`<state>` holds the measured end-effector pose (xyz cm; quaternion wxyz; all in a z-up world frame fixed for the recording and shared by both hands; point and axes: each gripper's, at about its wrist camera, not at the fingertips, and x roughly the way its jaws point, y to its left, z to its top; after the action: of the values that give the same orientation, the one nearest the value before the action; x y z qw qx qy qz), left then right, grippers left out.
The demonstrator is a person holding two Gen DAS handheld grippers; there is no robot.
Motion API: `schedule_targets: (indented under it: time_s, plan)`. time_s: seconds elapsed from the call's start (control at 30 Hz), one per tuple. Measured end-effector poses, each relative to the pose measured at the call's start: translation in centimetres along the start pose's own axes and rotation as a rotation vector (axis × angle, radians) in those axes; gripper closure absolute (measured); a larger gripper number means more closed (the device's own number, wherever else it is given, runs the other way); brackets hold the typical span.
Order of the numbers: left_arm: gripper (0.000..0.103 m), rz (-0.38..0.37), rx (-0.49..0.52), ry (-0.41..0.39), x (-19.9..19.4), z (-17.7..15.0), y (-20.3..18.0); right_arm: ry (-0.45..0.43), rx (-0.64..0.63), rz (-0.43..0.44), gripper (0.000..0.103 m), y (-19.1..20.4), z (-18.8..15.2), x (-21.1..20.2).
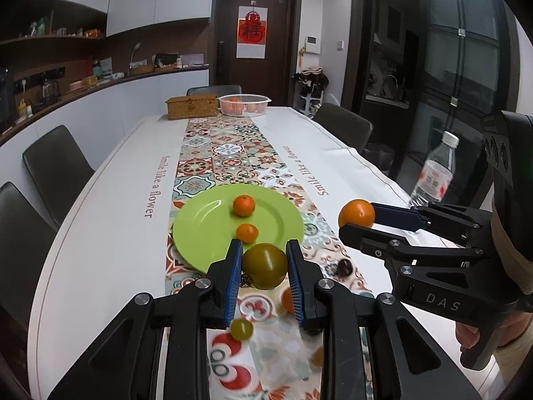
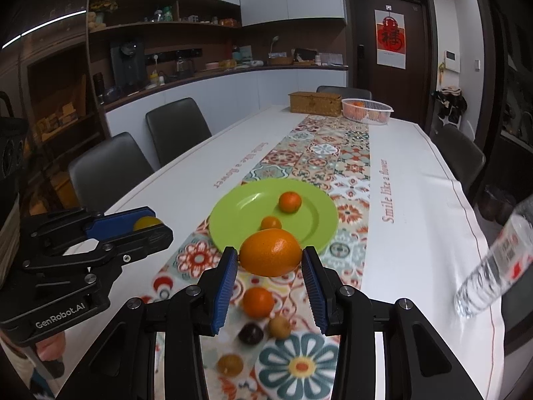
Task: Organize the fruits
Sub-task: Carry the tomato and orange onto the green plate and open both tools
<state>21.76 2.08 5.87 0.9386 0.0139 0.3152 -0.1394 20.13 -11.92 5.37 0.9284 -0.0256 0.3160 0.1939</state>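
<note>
My left gripper (image 1: 265, 266) is shut on a green tomato (image 1: 265, 266) and holds it above the near edge of the green plate (image 1: 206, 230). My right gripper (image 2: 270, 258) is shut on a large orange (image 2: 269, 256), held above the table runner just before the plate (image 2: 240, 210). Two small tangerines (image 1: 244, 205) (image 1: 247, 232) lie on the plate. In the left wrist view the right gripper (image 1: 358, 220) and its orange (image 1: 356, 213) show at right. In the right wrist view the left gripper (image 2: 151, 225) shows at left.
Loose fruit lies on the runner below the grippers: a tangerine (image 2: 258, 301), a dark round fruit (image 2: 250, 333), a brownish one (image 2: 279, 326), a small green one (image 1: 241, 329). A water bottle (image 1: 433, 170) stands at right. A white basket (image 1: 244, 104) and a wicker box (image 1: 192, 106) stand at the far end.
</note>
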Motion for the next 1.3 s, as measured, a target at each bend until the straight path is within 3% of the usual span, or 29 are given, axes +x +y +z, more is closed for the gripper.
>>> schedule_targets:
  time_s: [0.27, 0.5, 0.87, 1.1, 1.3]
  plan:
    - [0.076, 0.007, -0.025, 0.060, 3.9, 1.8, 2.4, 0.027, -0.022, -0.032, 0.062, -0.8, 2.8, 3.7]
    - [0.076, -0.008, -0.056, 0.125, 8.3, 3.2, 4.5, 0.110, -0.010, -0.019, 0.062, -2.0, 4.4, 8.7]
    - [0.076, -0.030, -0.113, 0.230, 15.2, 3.9, 7.2, 0.227, 0.012, -0.001, 0.062, -3.5, 5.3, 15.0]
    - [0.076, -0.039, -0.121, 0.259, 17.3, 4.1, 7.8, 0.253, 0.026, -0.003, 0.062, -4.1, 5.5, 17.2]
    - [0.063, -0.021, -0.106, 0.245, 17.0, 4.1, 7.7, 0.247, 0.032, -0.011, 0.062, -4.3, 5.6, 17.2]
